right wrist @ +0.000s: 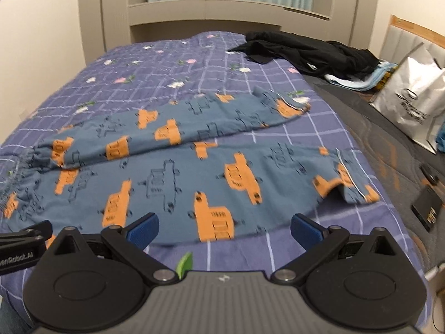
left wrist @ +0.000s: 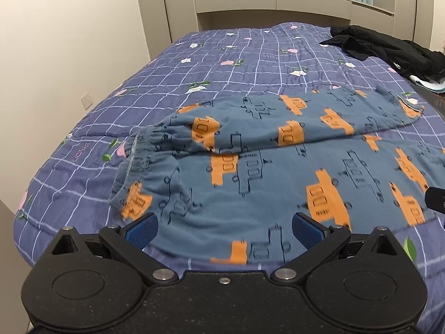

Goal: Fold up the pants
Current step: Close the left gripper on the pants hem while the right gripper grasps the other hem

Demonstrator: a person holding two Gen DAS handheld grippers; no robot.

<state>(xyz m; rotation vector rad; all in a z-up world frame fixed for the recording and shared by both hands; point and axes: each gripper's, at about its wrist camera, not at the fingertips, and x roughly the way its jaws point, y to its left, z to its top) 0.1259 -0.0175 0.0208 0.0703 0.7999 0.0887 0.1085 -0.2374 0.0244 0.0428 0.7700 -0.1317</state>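
Blue pads: both tools show their blue rubber fingertips spread wide, with nothing between them.
Left hand-held gripper (left wrist: pixel 224 229): jaws wide apart, low over the near edge of the pants, on the waistband side.
Right hand-held gripper (right wrist: pixel 224 229): jaws also wide apart and empty, low over the near edge, on the side of the leg ends.
Pants (left wrist: pixel 278 172): blue-grey fabric with orange vehicle print, lying flat across the bed, both legs spread and a little apart toward the cuffs.
Near leg (right wrist: pixel 194 183): closest to both tools; its lower edge is just ahead of the fingertips.
Far leg (right wrist: pixel 194 119): lies behind the near one, reaching toward the right side of the bed.
Waistband (left wrist: pixel 139 150): elastic, bunched, at the left end.
Quilt (left wrist: pixel 222 64): purple-blue with a white grid and flowers, soft under the cloth.
Black clothes (right wrist: pixel 306 47): a heap far back on the right, well apart from the pants.
Advice for the step: I judge the next move is to pinch the near edge at two points, one near the waist and one near the cuff, taking only the pants layers and not the quilt. Lift both ends together and lay the near leg over the far one, edges matched.
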